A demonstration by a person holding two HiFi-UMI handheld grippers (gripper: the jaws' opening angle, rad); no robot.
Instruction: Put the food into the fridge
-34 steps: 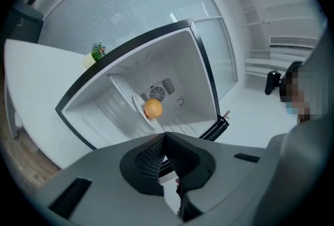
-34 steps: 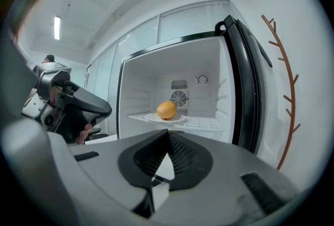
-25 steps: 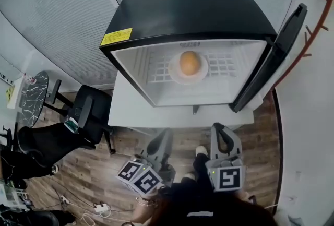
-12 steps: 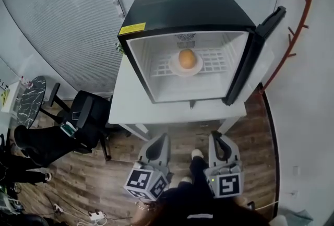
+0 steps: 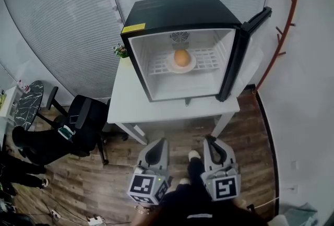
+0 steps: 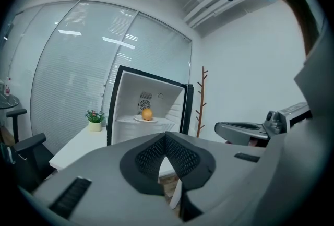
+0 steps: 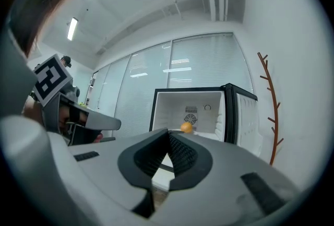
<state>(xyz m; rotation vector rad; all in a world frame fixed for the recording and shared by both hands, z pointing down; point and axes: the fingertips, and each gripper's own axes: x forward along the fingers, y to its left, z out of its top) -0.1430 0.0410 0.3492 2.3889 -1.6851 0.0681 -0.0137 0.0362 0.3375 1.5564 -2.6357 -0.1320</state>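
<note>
Food [image 5: 181, 57] sits on a plate [image 5: 191, 66] on the wire shelf [image 5: 210, 58] inside the fridge [image 5: 180, 11], whose door [image 5: 236, 63] stands wide open at our right. The fridge stands on a white table [image 5: 128, 110], set back from the near edge, so a bare strip of tabletop runs before the opening. Between that edge and our grippers lies open wood floor [image 5: 177, 139]. A chair [image 5: 86, 118] stands off to the left, well apart from them, and a coat rack [image 5: 284, 37] rises by the right wall. We hold the left gripper [image 5: 159, 142] and the right gripper [image 5: 210, 140] side by side, low, both pointing toward the fridge. Each has its jaws clenched tip to tip with nothing between them. Against a second ago, the fridge shows smaller and higher in the head view. The grippers, then just under the table's edge, now have floor between them and it. Food, plate and door lie as they did. The left gripper view shows a small plant [image 6: 94, 117] on the table beside the fridge, which the right gripper view does not. The right gripper view shows the left gripper's marker cube. Only the head view shows the fridge's black top.
</note>
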